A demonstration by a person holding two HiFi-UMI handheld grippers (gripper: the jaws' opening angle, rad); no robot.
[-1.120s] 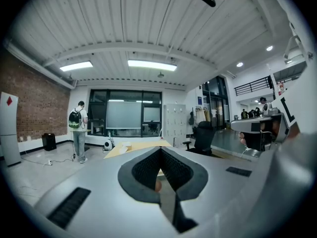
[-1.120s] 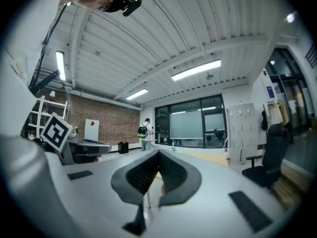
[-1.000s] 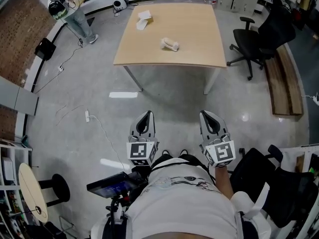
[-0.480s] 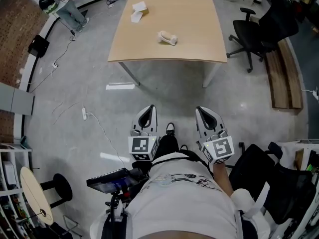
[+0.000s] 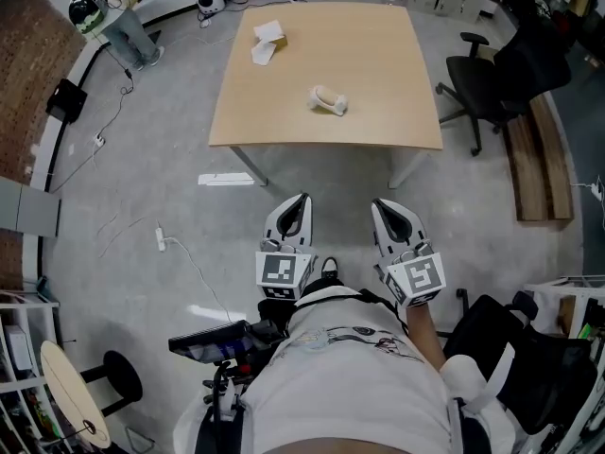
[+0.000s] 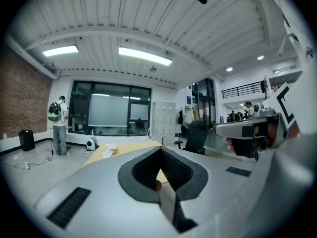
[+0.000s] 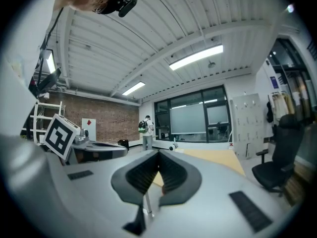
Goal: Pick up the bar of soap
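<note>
Two closed, empty tools: left gripper (image 5: 302,202), right gripper (image 5: 381,206). One desk (image 5: 388,64) holds two items: white bar (image 5: 328,100), small box (image 5: 268,36).

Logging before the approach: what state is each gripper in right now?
Left gripper: jaws closed, holding nothing.
Right gripper: jaws closed, holding nothing.

light: bright, even, from ceiling strips (image 6: 144,56); edges: fisheye bend, dark corners in gripper views; focus: nearest surfaces soft
</note>
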